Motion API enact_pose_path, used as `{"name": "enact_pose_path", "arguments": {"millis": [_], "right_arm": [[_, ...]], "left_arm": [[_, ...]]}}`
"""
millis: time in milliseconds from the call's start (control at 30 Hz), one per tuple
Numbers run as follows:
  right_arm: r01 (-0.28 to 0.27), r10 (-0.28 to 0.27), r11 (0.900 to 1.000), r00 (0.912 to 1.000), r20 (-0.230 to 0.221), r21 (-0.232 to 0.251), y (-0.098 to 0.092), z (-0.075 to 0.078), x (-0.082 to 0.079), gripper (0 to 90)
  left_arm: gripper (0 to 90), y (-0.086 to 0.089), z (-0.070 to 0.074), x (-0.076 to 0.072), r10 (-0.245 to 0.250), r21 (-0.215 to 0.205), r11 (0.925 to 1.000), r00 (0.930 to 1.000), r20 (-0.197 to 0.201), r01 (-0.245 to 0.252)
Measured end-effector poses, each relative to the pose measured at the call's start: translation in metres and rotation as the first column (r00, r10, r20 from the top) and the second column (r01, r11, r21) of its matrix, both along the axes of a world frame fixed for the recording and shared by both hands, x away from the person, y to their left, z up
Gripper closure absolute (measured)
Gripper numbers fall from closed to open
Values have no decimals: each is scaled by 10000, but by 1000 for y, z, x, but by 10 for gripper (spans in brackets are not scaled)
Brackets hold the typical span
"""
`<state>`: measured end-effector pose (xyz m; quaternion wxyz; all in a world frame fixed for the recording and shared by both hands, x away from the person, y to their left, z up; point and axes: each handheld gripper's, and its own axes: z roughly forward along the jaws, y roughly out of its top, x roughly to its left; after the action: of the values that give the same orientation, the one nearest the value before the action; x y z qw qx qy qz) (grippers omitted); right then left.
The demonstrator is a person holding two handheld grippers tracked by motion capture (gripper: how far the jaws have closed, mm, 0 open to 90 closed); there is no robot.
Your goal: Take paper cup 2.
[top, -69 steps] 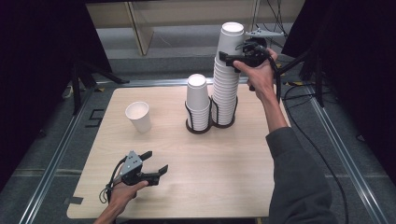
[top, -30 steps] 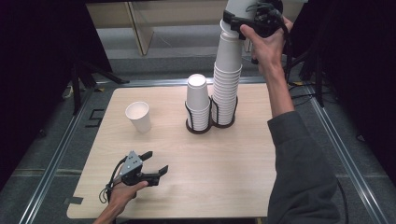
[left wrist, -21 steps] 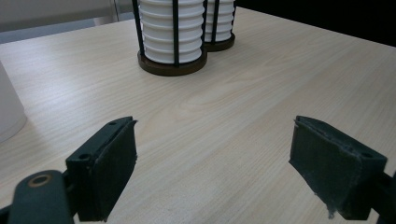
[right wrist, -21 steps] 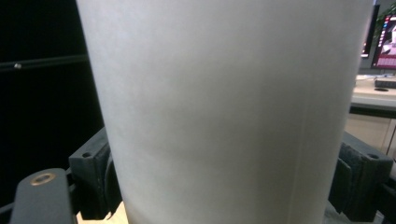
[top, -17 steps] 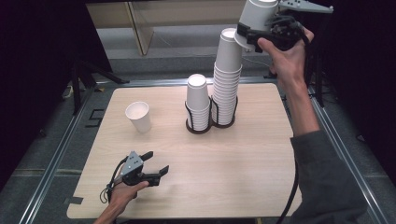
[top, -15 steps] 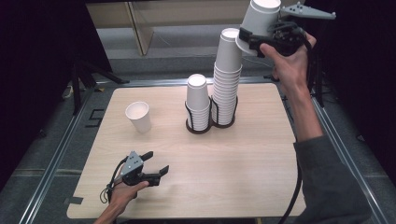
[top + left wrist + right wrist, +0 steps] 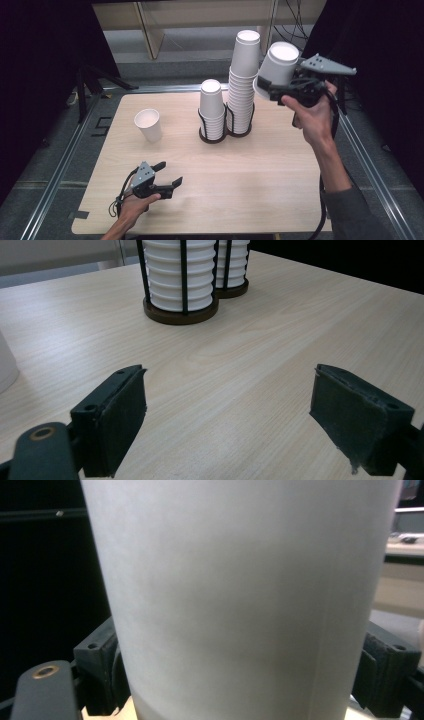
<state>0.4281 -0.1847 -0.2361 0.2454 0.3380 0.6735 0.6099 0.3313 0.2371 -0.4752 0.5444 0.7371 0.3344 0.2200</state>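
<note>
Your right gripper [image 7: 267,86] is clamped on a white paper cup [image 7: 276,67], held in the air just to the right of the tall stack [image 7: 243,80] and apart from it. The cup is upside down and tilted, its flat, rimmed base facing up toward the camera and its wide mouth pointing down and left. In the right gripper view the cup [image 7: 240,595] is a smooth, plain white wall with a faint seam, pinched between the two black jaws at either side.

Your left gripper [image 7: 167,177] rests low on the table [image 7: 260,170] near the front edge, jaws spread wide with bare wood between them — nothing held. Ahead of it stand the short stack [image 7: 212,107] and the tall one, each in a black wire holder on a dark base. A single upright cup [image 7: 148,124] stands alone at the table's left.
</note>
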Motion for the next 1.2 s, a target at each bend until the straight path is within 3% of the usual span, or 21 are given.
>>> {"name": "enact_pose_path", "arguments": {"millis": [67, 200, 267, 300, 333, 367, 400, 467, 600, 700, 767, 800, 1067, 1200], "right_arm": [[-293, 298, 9993, 9993, -223, 228, 4, -13, -7, 149], [-593, 593, 9982, 9976, -344, 22, 12, -36, -14, 149], [-617, 618, 9981, 9960, -639, 29, 16, -48, -16, 149], [-712, 707, 9974, 9963, -487, -85, 17, -54, -14, 149], [-812, 814, 9967, 9937, -768, 55, 19, -58, -16, 149], [-858, 857, 9963, 9947, -569, -1, 22, -66, -15, 149], [-903, 897, 9959, 9926, -817, -35, 24, -71, -16, 149], [-1035, 1021, 9946, 9909, -872, -110, 28, -82, -15, 149], [-1332, 1316, 9911, 9833, -1259, -41, 42, -107, -15, 149], [-1606, 1569, 9869, 9781, -1365, -165, 50, -119, -14, 149], [-1672, 1616, 9858, 9699, -1819, -158, 56, -125, -17, 149], [-1864, 1802, 9822, 9698, -1646, -233, 59, -129, -15, 149], [-2398, 2306, 9705, 9521, -2008, -226, 76, -144, -20, 148], [-2571, 2475, 9660, 9496, -1924, -261, 83, -152, -20, 148]], "left_arm": [[143, 0, 0, 0, 29, -34, 10000, 9999, 97, -28], [143, 0, 1, 0, -39, -2, 10000, 9998, 174, 39], [143, 0, 1, 0, -62, 74, 10000, 9998, 163, 61], [143, 0, 1, 0, -56, 80, 10000, 9999, 155, 55], [143, 0, 1, -1, -8, 78, 10000, 10000, 89, 7], [143, 0, 1, 0, 2, 40, 10000, 9999, 120, -3], [143, 0, 0, 0, -18, 53, 10000, 9999, 159, 17], [143, -2, -1, 1, -49, -181, 9998, 9999, 150, 52], [143, -1, 0, 0, -21, -17, 10000, 9997, 260, 22], [143, -1, 0, 0, -30, -5, 10000, 9994, 345, 30], [143, -1, 1, 0, -63, 170, 9998, 9993, 371, 57], [143, -1, 1, -1, -43, 202, 9998, 9993, 367, 36], [143, -2, 0, -1, -69, 71, 10000, 9994, 339, 67], [143, -2, 1, -2, -110, 90, 9999, 9994, 320, 107]]}}
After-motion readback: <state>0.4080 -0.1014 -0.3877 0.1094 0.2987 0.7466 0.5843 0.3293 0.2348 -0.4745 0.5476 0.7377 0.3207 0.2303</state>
